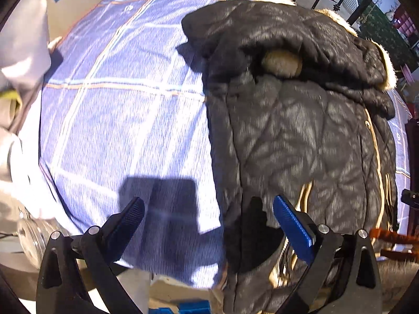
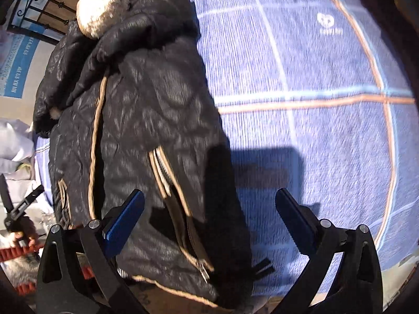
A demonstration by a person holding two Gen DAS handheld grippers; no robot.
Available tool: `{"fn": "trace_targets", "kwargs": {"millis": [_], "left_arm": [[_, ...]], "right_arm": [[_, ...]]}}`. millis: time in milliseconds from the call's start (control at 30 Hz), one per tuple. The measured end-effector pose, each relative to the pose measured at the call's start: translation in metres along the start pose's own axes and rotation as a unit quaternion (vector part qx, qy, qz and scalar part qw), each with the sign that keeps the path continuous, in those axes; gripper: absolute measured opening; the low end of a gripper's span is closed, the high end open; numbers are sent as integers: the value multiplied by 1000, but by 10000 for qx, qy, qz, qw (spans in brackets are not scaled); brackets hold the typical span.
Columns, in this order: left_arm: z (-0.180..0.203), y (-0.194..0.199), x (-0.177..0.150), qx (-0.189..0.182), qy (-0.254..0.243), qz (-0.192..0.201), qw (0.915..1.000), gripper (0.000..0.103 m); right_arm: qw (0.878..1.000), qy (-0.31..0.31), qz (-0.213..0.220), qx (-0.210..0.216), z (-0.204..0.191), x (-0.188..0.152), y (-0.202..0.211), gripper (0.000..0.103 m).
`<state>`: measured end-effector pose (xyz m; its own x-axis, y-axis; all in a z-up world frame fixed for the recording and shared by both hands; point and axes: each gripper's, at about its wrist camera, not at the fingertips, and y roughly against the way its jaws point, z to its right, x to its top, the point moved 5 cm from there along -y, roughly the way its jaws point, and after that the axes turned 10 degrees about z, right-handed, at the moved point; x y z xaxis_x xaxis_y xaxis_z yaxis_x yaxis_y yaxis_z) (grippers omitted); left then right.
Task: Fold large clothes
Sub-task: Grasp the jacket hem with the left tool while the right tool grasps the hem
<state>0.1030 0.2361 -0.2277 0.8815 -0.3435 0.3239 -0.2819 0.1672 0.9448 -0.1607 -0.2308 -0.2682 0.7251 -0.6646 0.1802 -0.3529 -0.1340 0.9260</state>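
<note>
Left gripper (image 1: pixel 208 216) and right gripper (image 2: pixel 209 209) both hang open, holding nothing; the black jacket (image 1: pixel 293 136) looks side-folded into a long strip along the bed (image 1: pixel 125 110) edge, crosswise folds left.

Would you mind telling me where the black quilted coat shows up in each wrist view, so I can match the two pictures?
Left wrist: the black quilted coat fills the right half, hood at top.
Right wrist: the coat fills the left half, hood at top left.
Shared landmark: the blue checked bedspread beneath it.
</note>
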Motion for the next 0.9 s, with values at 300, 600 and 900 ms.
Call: {"fn": "trace_targets", "kwargs": {"millis": [300, 600, 900], "left_arm": [[4, 8, -65, -533, 139, -430, 9976, 97], [27, -9, -127, -643, -53, -927, 9936, 95], [45, -7, -123, -1027, -172, -1091, 9886, 51]], "right_arm": [[9949, -412, -734, 564, 25, -43, -14, 92], [9922, -78, -1052, 664, 20, -76, -20, 79], [9912, 25, -1080, 769, 9, -84, -14, 42]]}}
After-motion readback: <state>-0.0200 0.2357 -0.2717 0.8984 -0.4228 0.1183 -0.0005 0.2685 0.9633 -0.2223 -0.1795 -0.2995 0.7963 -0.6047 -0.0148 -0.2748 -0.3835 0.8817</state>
